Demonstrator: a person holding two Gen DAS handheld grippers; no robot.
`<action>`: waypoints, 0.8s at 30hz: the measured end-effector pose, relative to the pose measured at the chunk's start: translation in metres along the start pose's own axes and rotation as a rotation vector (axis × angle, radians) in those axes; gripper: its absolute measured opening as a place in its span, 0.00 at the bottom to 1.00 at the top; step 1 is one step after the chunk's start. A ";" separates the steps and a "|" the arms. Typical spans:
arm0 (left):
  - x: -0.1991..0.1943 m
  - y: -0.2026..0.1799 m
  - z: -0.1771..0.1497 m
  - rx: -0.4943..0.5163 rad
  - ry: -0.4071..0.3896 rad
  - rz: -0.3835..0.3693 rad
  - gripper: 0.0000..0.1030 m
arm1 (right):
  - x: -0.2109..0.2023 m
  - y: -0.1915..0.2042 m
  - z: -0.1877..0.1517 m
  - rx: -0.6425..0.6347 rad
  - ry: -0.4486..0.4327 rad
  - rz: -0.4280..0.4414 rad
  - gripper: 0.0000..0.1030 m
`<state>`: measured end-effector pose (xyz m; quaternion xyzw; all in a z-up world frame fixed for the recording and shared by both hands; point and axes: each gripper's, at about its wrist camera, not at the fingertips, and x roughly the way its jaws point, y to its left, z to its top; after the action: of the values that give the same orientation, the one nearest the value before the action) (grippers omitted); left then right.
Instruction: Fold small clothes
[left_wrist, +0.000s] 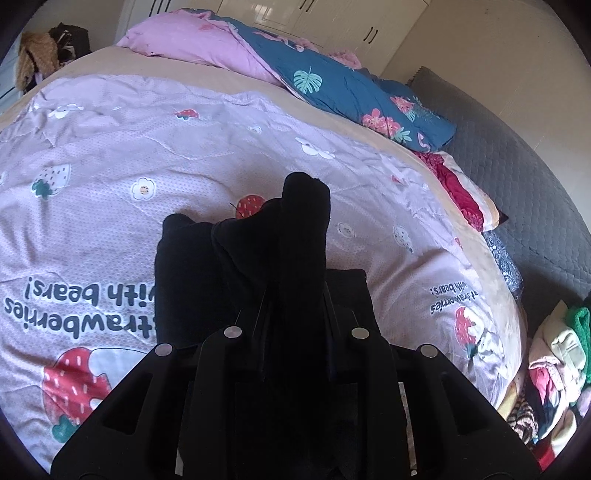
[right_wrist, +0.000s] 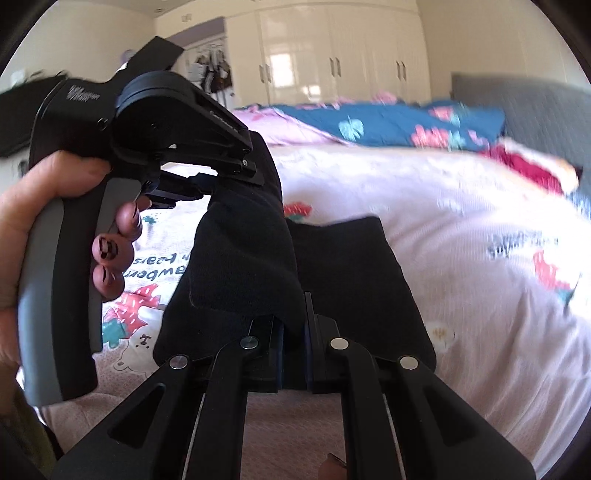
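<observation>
**Black garment pinched from both ends over the strawberry quilt**

The left wrist view alone shows the whole quilted pink bedspread (left_wrist: 184, 155), wrinkled and printed with strawberries, plus a heap of mixed clothes (left_wrist: 557, 369) beside the bed. Only the right wrist view shows the hand (right_wrist: 55, 221) around the left gripper (right_wrist: 255, 184). The soft, matte black garment (right_wrist: 351, 280) drapes between them above the bed, clamped by the left gripper's nearly closed jaws and the right gripper (right_wrist: 293, 332), fully closed on a fold.

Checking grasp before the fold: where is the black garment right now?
The black garment is off the bed, pinched between the left claw and right claw, above the strawberry quilt.
</observation>
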<state>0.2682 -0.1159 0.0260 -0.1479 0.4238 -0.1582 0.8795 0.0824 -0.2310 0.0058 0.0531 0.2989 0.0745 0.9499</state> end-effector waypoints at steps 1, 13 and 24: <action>0.004 -0.002 -0.001 0.003 0.008 0.001 0.14 | 0.001 -0.004 0.000 0.014 0.007 -0.001 0.07; 0.037 -0.016 -0.007 0.039 0.064 -0.021 0.40 | 0.022 -0.040 -0.007 0.228 0.130 0.096 0.09; 0.018 -0.015 -0.001 0.033 -0.005 -0.113 0.74 | 0.027 -0.081 -0.019 0.420 0.230 0.185 0.27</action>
<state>0.2757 -0.1367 0.0183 -0.1574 0.4099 -0.2141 0.8726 0.1022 -0.3054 -0.0365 0.2676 0.4075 0.1029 0.8670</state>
